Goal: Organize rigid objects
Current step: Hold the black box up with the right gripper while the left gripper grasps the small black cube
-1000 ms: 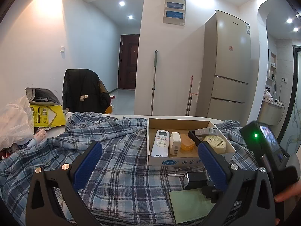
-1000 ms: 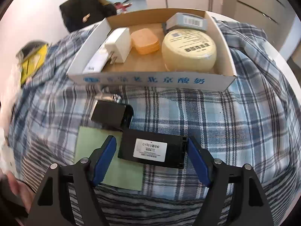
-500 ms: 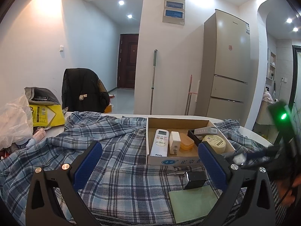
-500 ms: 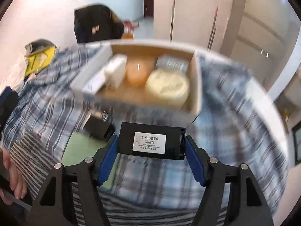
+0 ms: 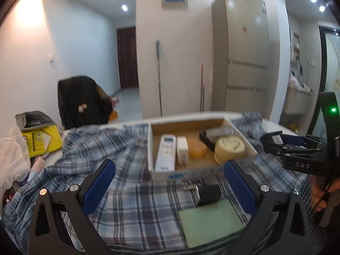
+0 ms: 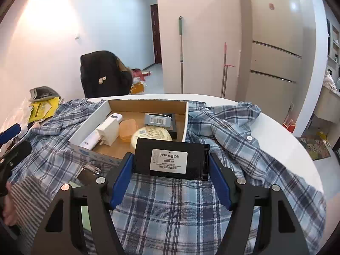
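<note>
While the right gripper clamps it by both short ends above the plaid cloth, just short of the tray, the black box looks flat and matte, its white sticker reading upside down "0.9g x 3". Left gripper gapes empty. "DAS" is printed on the right gripper's frame.

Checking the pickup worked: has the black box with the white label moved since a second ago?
Yes. The right gripper closed on the black box and lifted it off the plaid cloth toward the cardboard tray.
</note>
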